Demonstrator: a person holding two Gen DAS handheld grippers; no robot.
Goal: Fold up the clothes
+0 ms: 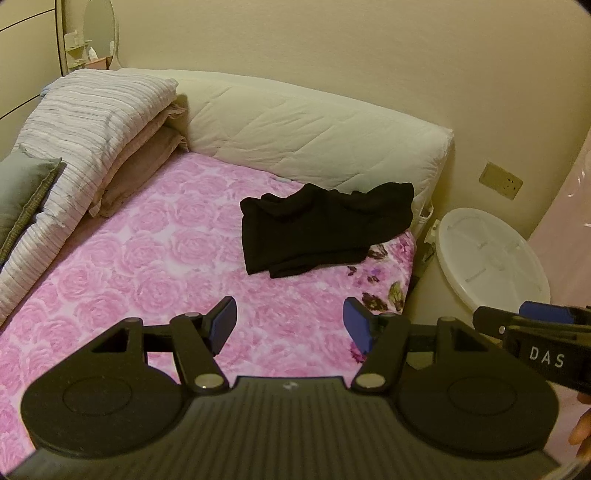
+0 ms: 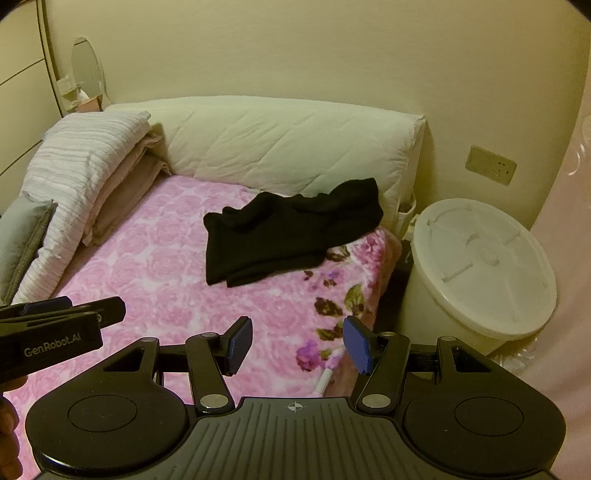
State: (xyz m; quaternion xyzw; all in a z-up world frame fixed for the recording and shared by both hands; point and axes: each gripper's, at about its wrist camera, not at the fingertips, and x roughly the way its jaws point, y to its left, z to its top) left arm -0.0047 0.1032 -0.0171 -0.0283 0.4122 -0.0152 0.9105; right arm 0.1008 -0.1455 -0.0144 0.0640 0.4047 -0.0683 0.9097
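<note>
A black garment (image 1: pixel 321 229) (image 2: pixel 288 236) lies folded in a loose pile on the pink rose-patterned bedspread (image 1: pixel 155 266) (image 2: pixel 155 266), near the bed's right edge and against the white quilted duvet (image 1: pixel 314 136). My left gripper (image 1: pixel 290 325) hovers open over the bedspread, short of the garment, nothing between its blue pads. My right gripper (image 2: pixel 297 341) is open too, empty, above the bed's right edge. Each gripper shows at the side of the other's view.
A striped folded blanket (image 1: pixel 85 122) and a grey pillow (image 1: pixel 22 192) lie along the bed's left. A white lidded bucket (image 2: pixel 484 266) stands on the floor right of the bed. A wall socket (image 2: pixel 491 164) and a mirror (image 1: pixel 99 29) are behind.
</note>
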